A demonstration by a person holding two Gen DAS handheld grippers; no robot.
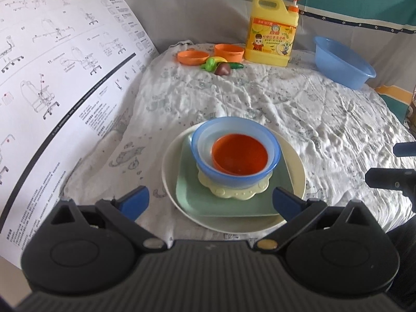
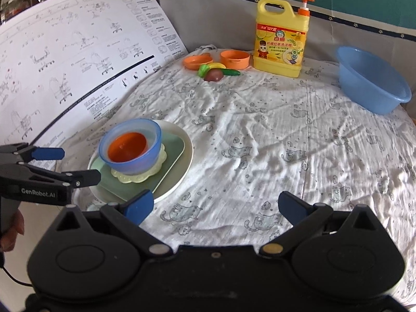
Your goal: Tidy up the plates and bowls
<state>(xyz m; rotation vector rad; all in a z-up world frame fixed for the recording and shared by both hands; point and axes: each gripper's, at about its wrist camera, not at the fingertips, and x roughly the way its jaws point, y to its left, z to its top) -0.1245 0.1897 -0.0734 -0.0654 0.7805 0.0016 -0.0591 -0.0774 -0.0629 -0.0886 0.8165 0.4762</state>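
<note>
Left wrist view first: the left tongs [image 1: 211, 200] are spread wide and gripping nothing, blue tips either side of the near edge of the stack. And what a stack: a cream round plate [image 1: 299, 166] on the bottom, a pale green square plate [image 1: 192, 195] on that, a yellow scalloped dish [image 1: 234, 193], then a blue bowl [image 1: 234, 176] with an orange bowl [image 1: 239, 156] nested inside. All of it sits on the cat-print cloth [image 1: 299, 109] covering the tabletop.

Over to the right wrist view: the right tongs [image 2: 215, 202] are also wide open and empty, hovering over bare cloth to the right of the stack. A hand [image 2: 11, 230] grips the left tool's handle.

Farther back sit toy fruit [image 2: 213, 74], an orange dish [image 2: 197, 62] and an orange cup [image 2: 234, 58], a yellow detergent jug [image 2: 279, 41], and a blue basin [image 2: 371, 80] at far right. An instruction sheet [image 2: 78, 59] stands along the left.
</note>
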